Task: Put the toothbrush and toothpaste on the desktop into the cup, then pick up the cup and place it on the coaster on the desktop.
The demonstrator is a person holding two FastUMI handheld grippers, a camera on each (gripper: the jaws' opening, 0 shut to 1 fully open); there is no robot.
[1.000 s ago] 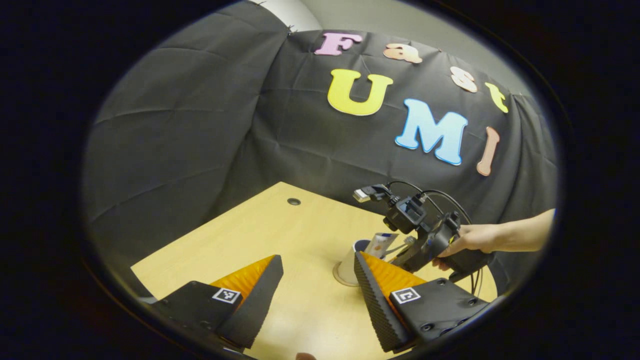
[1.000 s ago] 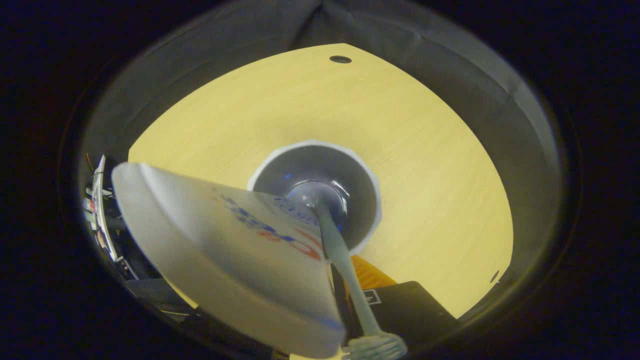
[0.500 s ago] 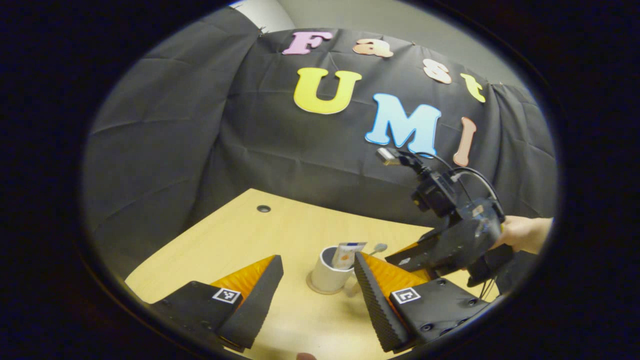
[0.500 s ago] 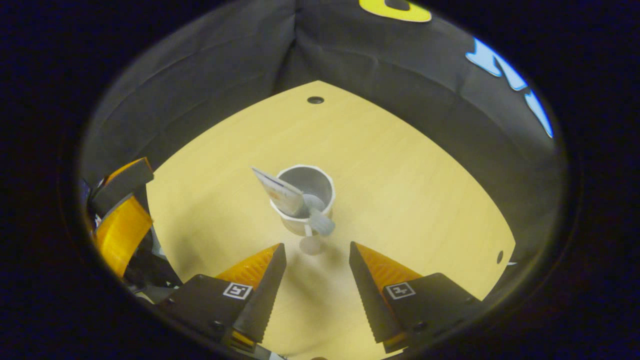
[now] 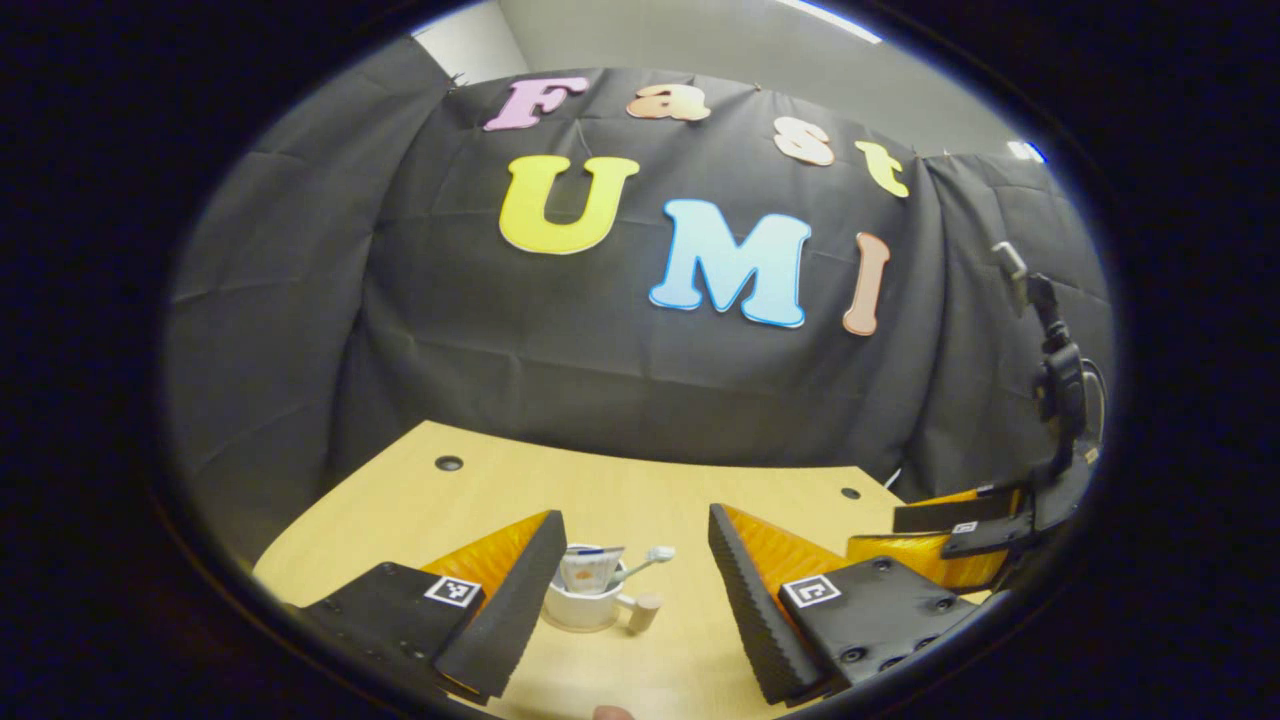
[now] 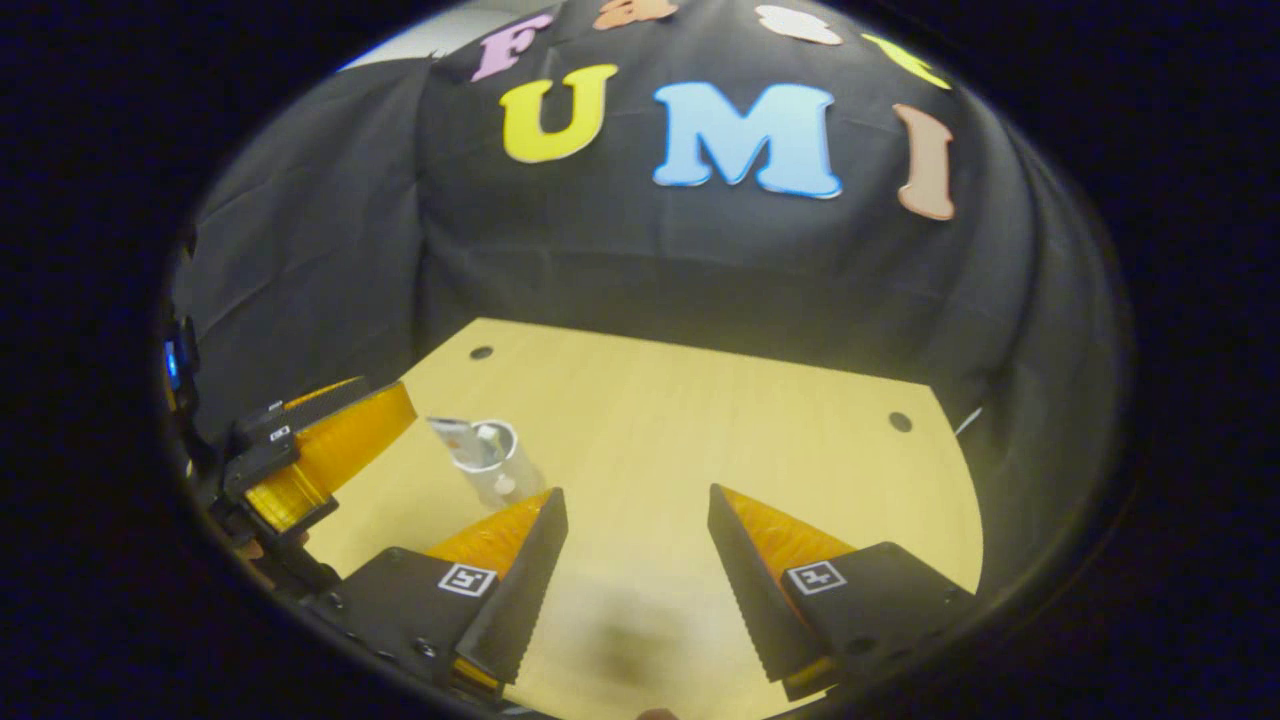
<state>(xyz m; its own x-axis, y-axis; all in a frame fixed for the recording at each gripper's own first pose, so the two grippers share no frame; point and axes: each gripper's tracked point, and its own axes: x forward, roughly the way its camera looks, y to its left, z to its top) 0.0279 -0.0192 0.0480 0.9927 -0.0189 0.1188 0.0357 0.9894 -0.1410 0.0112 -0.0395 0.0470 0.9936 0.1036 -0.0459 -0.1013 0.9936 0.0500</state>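
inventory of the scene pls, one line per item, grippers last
cup: 1, white, on the desk, with a handle that ends in a wooden knob; holds the next two things
toothpaste: 1, white tube, standing in the cup
toothbrush: 1, pale, leaning out of the cup
desk: 1, light wood, with small round holes near its edges
left gripper: 1, open, facing the cup
right gripper: 1, open, over bare desk, the cup off to its left
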